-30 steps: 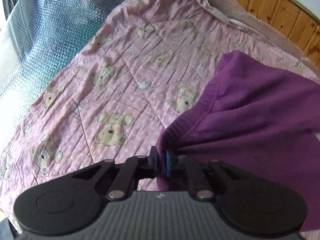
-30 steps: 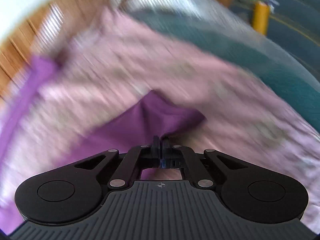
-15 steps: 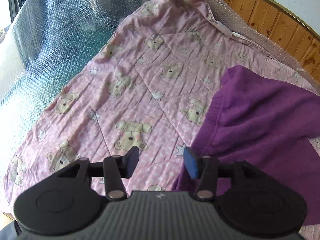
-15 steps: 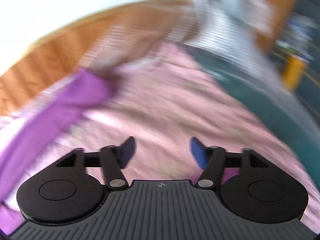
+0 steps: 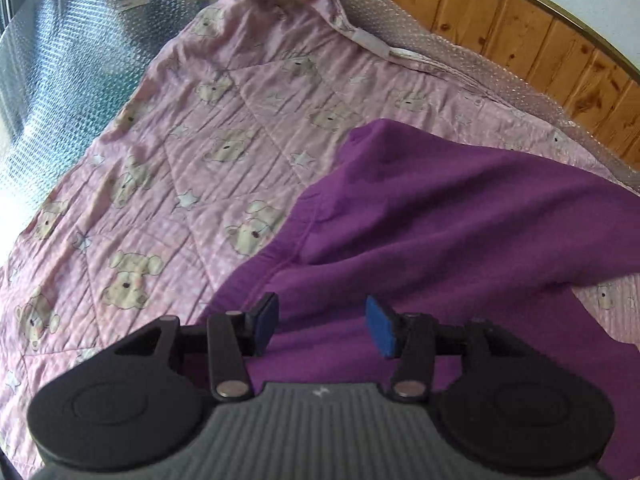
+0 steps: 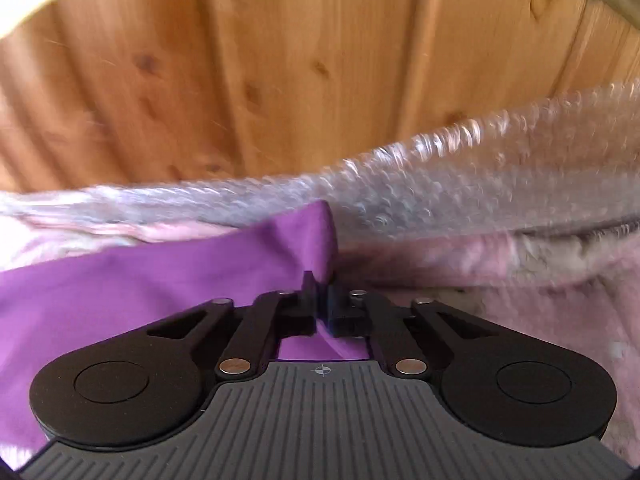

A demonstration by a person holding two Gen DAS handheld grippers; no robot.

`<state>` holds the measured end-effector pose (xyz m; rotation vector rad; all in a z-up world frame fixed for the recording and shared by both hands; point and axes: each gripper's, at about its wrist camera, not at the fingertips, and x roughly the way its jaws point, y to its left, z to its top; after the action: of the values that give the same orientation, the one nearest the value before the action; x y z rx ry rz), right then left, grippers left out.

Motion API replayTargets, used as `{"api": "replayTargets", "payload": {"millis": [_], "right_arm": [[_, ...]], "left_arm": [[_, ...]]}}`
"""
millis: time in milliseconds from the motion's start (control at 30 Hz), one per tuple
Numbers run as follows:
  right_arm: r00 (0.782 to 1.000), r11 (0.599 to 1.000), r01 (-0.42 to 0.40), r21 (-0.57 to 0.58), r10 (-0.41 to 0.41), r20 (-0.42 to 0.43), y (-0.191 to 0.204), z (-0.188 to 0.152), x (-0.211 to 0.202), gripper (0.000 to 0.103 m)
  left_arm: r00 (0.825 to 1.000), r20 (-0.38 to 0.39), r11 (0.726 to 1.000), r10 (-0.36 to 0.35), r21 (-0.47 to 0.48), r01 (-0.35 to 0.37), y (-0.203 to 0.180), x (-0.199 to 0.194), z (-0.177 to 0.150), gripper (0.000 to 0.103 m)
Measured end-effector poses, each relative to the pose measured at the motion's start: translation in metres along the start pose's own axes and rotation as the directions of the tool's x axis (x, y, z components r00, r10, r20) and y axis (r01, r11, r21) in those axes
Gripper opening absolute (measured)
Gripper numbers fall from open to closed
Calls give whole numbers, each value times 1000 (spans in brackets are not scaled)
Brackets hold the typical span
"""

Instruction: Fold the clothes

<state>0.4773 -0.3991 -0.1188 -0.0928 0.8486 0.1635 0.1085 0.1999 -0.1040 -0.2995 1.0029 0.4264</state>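
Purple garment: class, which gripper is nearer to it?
Right. The right gripper is shut on the purple garment; the left gripper is open above it.

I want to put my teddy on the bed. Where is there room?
The teddy-bear quilt lies bare between the bubble wrap and the purple garment. The right side is crowded: the garment covers it, up toward the wood-panelled wall.
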Motion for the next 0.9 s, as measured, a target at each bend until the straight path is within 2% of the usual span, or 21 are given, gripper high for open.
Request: {"api": "replayTargets", "payload": {"millis": [33,100,133,167,233,267,300,367,400,467,533,600,667,700,733,800,867,900], "right_arm": [[997,999,-34,-37,36,70,5,-7,-28,1],[974,986,-86,-145,113,195,13,-40,-99,1],[963,974,-81,-213,132,234,17,-63,-133,1],[965,956,-36,-290,109,237,21,-94,-160,1],[986,922,55,-382,10,167,16,-165,-187,2],[993,925,92,-368,-57,103,5,-201,-188,6],[991,938,132,-320,-136,12,-9,-233,-184,15],[952,960,217,-177,-248,-182,-38,-278,-183,19],[948,968,235,-90,-249,-201,-44,-287,-193,20],[968,973,216,85,-202,-147,-48,-289,-218,23],[984,959,173,226,-158,-81,-47,-290,-240,46],[995,970,95,224,-96,-7,-27,-283,-243,58],[999,986,28,166,-35,39,-1,-264,-231,71],[999,993,-6,119,0,50,13,-256,-221,83],[999,998,-22,67,19,41,26,-250,-208,89],[1000,999,-27,-31,26,-9,49,-241,-178,89],[997,996,-17,-92,10,-75,66,-234,-154,78],[994,995,-4,-97,-6,-108,68,-233,-147,59]], "left_arm": [[1000,8,1000,-6,1,6,-4,2,4,49],[1000,19,1000,-16,-15,16,-8,6,11,49],[1000,21,999,-19,-27,20,-10,9,14,49],[999,21,999,-28,-36,29,-10,11,17,49],[999,15,997,-50,-54,51,-14,18,22,49],[998,11,996,-64,-63,65,-16,23,25,49],[997,4,994,-77,-73,77,-18,27,28,49],[995,-9,991,-102,-90,101,-24,34,34,49],[994,-10,990,-111,-92,110,-29,36,36,49],[992,-11,989,-122,-87,121,-39,39,41,49],[992,-9,990,-126,-73,125,-49,42,46,49],[992,-6,990,-127,-60,127,-61,45,52,50],[992,-2,990,-128,-55,127,-73,48,58,51],[992,2,990,-128,-63,128,-79,49,61,53],[991,7,988,-134,-80,134,-84,51,65,55],[988,18,980,-153,-125,154,-94,55,74,59],[984,28,969,-175,-174,177,-107,63,86,67],[983,33,964,-182,-192,185,-114,68,92,68]]}}
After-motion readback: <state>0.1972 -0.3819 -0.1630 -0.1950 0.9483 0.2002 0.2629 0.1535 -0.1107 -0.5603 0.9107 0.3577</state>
